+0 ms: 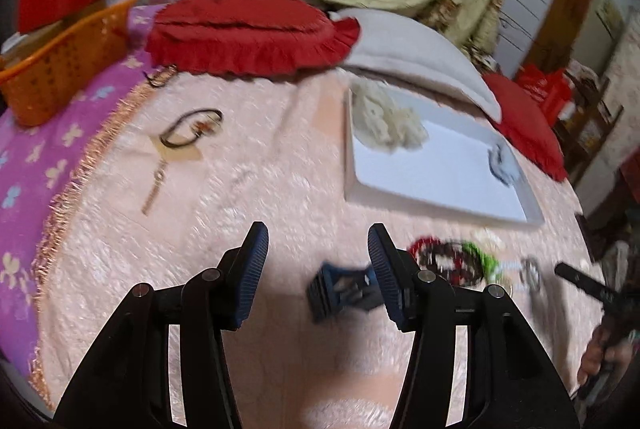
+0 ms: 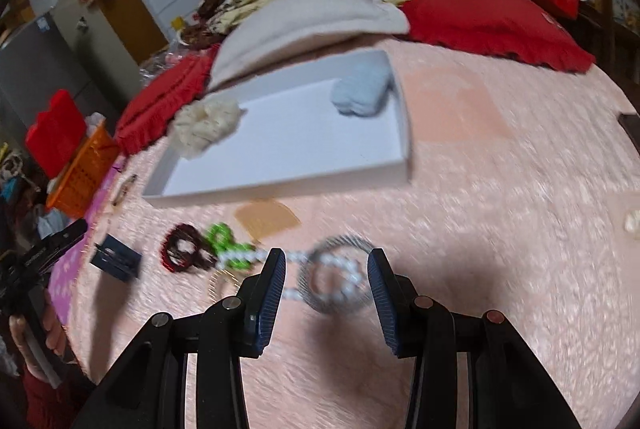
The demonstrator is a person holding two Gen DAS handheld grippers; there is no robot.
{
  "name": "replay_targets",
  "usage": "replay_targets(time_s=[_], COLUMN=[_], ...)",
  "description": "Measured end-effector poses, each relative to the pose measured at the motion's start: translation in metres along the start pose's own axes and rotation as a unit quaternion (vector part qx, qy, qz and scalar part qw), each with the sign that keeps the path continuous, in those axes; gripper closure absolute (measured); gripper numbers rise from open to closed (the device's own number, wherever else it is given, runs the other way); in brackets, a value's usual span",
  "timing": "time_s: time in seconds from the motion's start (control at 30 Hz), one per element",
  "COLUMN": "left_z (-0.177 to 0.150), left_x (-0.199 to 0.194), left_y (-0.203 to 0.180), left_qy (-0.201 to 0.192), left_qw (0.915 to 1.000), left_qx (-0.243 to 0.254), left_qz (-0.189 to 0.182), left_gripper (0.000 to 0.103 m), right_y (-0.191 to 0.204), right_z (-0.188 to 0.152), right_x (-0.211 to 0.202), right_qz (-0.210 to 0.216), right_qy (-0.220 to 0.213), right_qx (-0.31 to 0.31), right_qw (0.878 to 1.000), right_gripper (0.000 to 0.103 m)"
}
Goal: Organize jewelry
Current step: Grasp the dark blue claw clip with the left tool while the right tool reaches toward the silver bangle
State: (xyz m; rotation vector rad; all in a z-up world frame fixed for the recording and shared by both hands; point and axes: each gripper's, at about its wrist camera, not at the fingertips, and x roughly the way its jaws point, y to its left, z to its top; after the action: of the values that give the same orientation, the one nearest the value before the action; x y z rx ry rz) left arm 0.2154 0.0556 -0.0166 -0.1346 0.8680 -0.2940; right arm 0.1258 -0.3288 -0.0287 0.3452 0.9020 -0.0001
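My left gripper [image 1: 318,241] hovers open over the pink bedspread. A blue hair clip [image 1: 344,289] lies on the cloth below its fingers, not gripped. To its right lie a dark red bracelet [image 1: 440,261], a green bracelet [image 1: 482,261] and a grey ring bracelet [image 1: 530,271]. My right gripper [image 2: 327,257] is open above the grey ring bracelet [image 2: 336,277] and a pearl bracelet [image 2: 340,281], touching neither. The green bracelet [image 2: 224,241], dark red bracelet [image 2: 184,249] and blue clip [image 2: 116,257] lie to its left. Behind them, a white tray [image 2: 288,165] holds a cream scrunchie [image 2: 208,125] and a blue scrunchie [image 2: 360,93].
A dark necklace [image 1: 192,129] and a gold earring [image 1: 154,189] lie at the left of the bedspread. An orange basket [image 1: 60,69], red pillows [image 1: 248,33] and a beige pillow [image 1: 420,53] line the far side. A hand [image 2: 52,329] holds the other tool at the left.
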Motion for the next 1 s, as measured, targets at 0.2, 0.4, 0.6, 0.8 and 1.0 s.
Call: replay_targets(time_s=[0.2,0.4,0.6,0.8,1.0], left_z=[-0.012,-0.016,-0.018,-0.017,-0.020], left_x=[0.006,0.004,0.003,0.003,-0.002], left_y=[0.006,0.011,0.018,0.034,0.042], left_qy=[0.010,0.011,0.021,0.029,0.033], left_qw=[0.9997,0.9991,0.9976,0.9947,0.9931], left_qx=[0.007,0.009,0.003,-0.039,-0.042], left_qz=[-0.019,-0.041,-0.065,-0.091,-0.105], left_gripper=[0.045,0.041,0.040,0.041,0.040], right_y=[-0.018,-0.019,-0.023,-0.020,-0.018], right_z=[-0.005,-0.011,-0.015,-0.016,-0.017], right_x=[0.010,0.023,0.027,0.029,0.027], right_qz=[-0.003,-0.016,-0.018,-0.024,-0.022], right_qy=[0.008,0.012,0.005,0.005,0.002], right_qx=[0.038,0.044,0.047,0.039,0.045], right_qw=[0.999,0.999,0.999,0.999,0.999], right_gripper=[0.062,0.062,0.062,0.082,0.092])
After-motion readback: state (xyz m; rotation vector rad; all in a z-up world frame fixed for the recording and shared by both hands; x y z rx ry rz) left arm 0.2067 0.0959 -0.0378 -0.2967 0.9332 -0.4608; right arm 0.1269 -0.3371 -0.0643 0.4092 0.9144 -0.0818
